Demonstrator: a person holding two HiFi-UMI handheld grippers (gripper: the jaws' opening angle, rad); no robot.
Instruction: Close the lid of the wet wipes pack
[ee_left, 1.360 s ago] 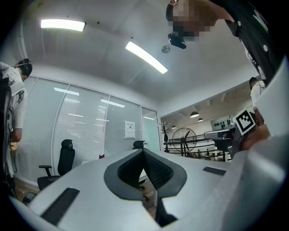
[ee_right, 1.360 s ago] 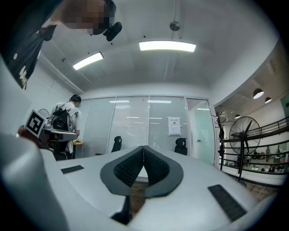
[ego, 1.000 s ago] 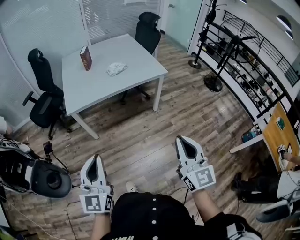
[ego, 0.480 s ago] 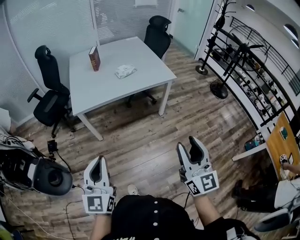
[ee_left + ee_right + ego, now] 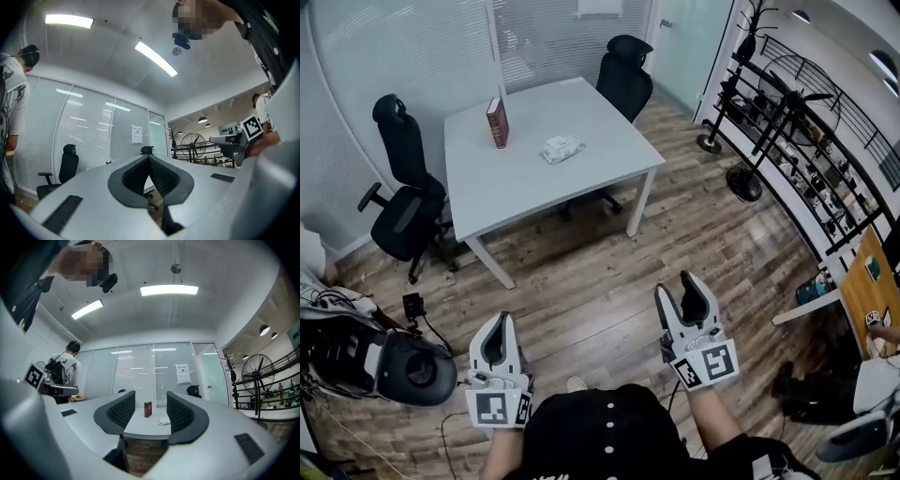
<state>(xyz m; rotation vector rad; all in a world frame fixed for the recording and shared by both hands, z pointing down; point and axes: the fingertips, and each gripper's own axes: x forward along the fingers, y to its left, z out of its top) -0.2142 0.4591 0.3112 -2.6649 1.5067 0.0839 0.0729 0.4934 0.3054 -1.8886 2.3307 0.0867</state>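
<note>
Too small or hidden

The wet wipes pack point(image 5: 562, 148), near the table's point(image 5: 516, 197) middle, is too small to show its lid; the table's far right corner hides the chair's point(image 5: 625, 80) lower part.

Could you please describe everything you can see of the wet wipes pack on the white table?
The small whitish, soft-looking wet wipes pack lies flat near the middle of the white rectangular table, apart from the dark red book standing upright to its left in the head view. Only the tabletop touches it. It is too small here to tell whether its lid is open or closed.
</note>
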